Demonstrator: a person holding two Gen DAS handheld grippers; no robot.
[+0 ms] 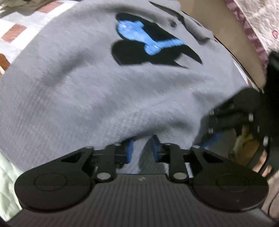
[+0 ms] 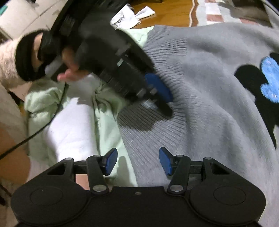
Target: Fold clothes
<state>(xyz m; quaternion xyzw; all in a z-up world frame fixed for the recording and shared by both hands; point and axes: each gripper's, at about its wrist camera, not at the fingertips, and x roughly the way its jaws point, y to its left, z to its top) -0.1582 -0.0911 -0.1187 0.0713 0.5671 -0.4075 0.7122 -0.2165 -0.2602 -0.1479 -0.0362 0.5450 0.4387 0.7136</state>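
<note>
A grey knit sweater (image 1: 87,78) with a black and blue motif (image 1: 139,40) lies spread out, its collar at the far end. My left gripper (image 1: 143,150) is shut on a bunch of the ribbed hem, and grey fabric fills the gap between its blue pads. In the right wrist view the sweater (image 2: 209,87) fills the right side, and the left gripper (image 2: 163,104) pinches the hem from above. My right gripper (image 2: 137,160) stands open just over the sweater's hem edge with nothing pressed between its pads. Its blurred frame (image 1: 232,113) shows at the right of the left wrist view.
A pale green cloth (image 2: 108,122) and a white garment (image 2: 73,131) lie left of the sweater. Another white piece (image 2: 129,15) rests on the wooden floor beyond. A person's hand (image 2: 69,69) in a black cuff holds the left gripper. A checked blanket (image 1: 21,31) lies under the sweater.
</note>
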